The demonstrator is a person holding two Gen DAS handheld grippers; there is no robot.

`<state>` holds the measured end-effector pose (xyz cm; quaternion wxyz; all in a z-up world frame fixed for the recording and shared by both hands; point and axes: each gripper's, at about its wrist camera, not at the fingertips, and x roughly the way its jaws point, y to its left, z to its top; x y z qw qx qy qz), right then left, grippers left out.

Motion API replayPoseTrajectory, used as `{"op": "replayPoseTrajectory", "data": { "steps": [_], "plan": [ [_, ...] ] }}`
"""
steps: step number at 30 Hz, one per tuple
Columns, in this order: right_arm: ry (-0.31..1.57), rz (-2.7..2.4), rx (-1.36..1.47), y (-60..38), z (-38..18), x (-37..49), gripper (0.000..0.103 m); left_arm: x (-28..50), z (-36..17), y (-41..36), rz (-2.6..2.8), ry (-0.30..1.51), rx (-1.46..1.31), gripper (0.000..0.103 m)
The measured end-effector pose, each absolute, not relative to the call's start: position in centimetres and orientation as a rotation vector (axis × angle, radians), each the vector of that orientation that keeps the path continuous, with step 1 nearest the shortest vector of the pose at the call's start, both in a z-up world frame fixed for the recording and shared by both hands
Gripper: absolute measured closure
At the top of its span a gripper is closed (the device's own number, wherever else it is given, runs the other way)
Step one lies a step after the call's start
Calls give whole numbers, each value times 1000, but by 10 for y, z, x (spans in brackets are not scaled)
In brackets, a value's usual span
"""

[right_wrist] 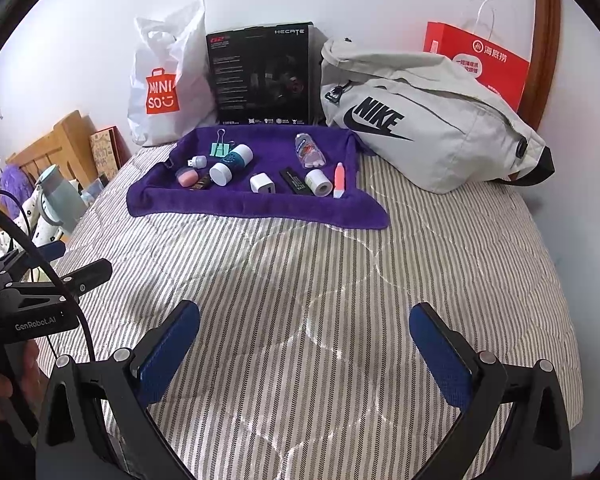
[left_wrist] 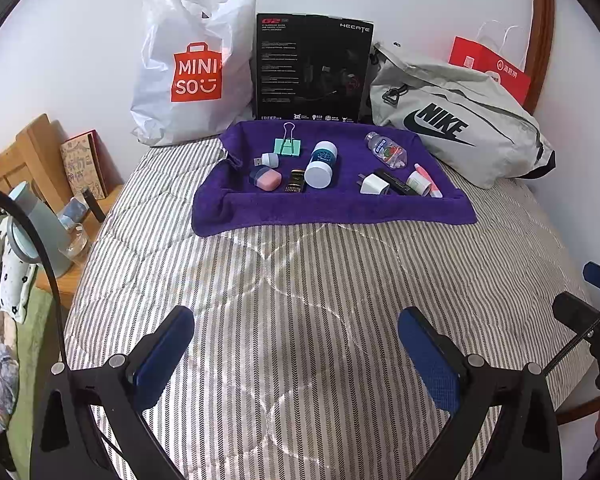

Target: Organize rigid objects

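Small rigid objects lie scattered on the purple towel [left_wrist: 332,208] well ahead of both wide-open, empty grippers, the left gripper [left_wrist: 296,354] facing the pink case, the right gripper [right_wrist: 305,354] the white charger.

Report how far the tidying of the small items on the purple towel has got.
Nothing looks done: the binder clip, white charger and clear bottle lie scattered on the purple towel. Nothing is in hand: left gripper and right gripper are open and empty over the bed. All sorting remains.
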<state>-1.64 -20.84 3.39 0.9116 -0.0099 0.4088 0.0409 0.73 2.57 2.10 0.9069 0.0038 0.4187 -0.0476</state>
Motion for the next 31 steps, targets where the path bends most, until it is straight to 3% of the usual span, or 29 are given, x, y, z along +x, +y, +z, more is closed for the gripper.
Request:
{"op": "replayPoseTrajectory", "data": {
  "steps": [31],
  "plan": [
    [843, 85, -26, -210, 33, -19, 0, 5, 26, 26, -99, 849, 36, 0]
  ]
}}
